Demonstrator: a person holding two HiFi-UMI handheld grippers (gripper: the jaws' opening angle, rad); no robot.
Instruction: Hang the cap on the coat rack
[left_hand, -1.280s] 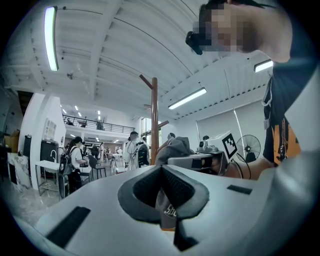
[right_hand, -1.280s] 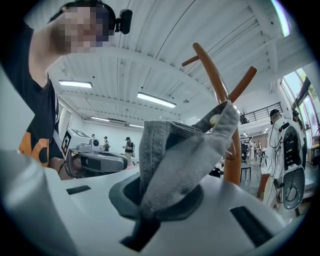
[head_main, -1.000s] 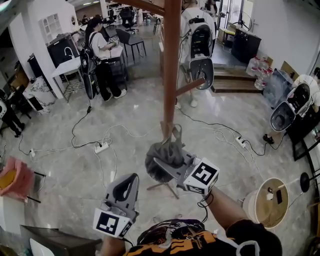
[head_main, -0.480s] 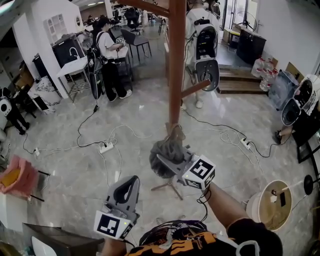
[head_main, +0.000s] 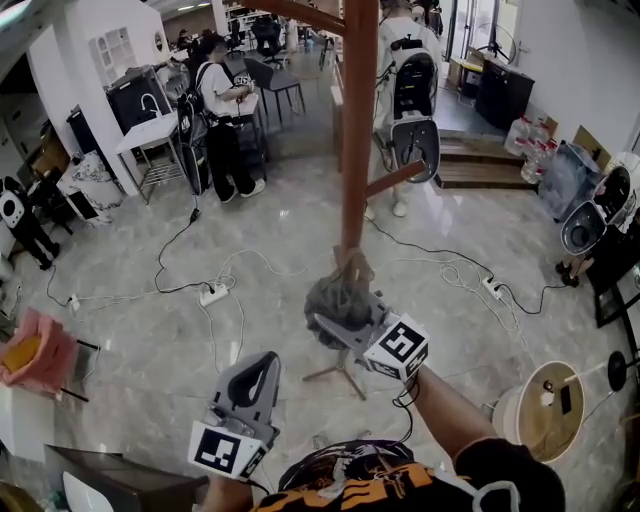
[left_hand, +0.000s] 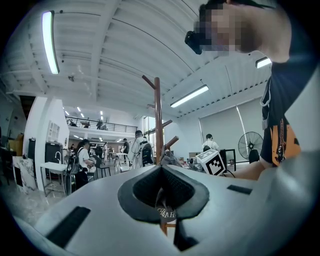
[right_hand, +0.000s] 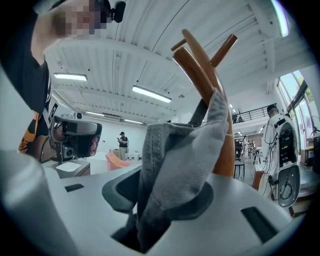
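The grey cap (head_main: 335, 300) is draped against the brown coat rack (head_main: 357, 130), low on its pole. In the right gripper view the cap (right_hand: 175, 170) hangs over a slanted wooden peg (right_hand: 200, 75). My right gripper (head_main: 326, 322) is at the cap, its jaws opening. Fabric still lies between them, with a dark gap showing beside it. My left gripper (head_main: 262, 362) hangs lower and to the left, shut and holding nothing. In the left gripper view the coat rack (left_hand: 158, 120) stands straight ahead.
Cables and a power strip (head_main: 203, 294) trail over the marble floor. A round wooden table (head_main: 540, 405) stands at the right and a pink seat (head_main: 35, 355) at the left. A person (head_main: 222, 120) stands by a white table behind the rack, and another stands further back.
My right gripper and the cap have moved slightly up and right, closer to the pole. The left gripper has hardly moved.
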